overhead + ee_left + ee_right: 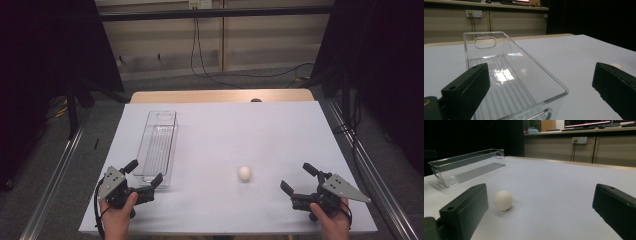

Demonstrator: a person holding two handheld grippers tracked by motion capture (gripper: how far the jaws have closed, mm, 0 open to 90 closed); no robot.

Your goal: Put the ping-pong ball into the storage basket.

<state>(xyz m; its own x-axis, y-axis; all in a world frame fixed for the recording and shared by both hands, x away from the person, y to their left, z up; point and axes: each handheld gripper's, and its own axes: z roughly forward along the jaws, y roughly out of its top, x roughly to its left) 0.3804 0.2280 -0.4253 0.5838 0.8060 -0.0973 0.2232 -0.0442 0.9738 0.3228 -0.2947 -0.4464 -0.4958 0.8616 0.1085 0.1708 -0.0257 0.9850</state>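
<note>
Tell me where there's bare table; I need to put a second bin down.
The widest free patch is the far right half, beyond the white egg and right of the clear plastic bin. The strip between bin and egg is also bare. The near edge is crowded: the left claw sits by the bin's near end, the right claw near the egg.

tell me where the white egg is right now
In the high view the white egg lies on the white table, right of the clear plastic bin and nearer the open right gripper, whose own view shows it near one jaw.
</note>
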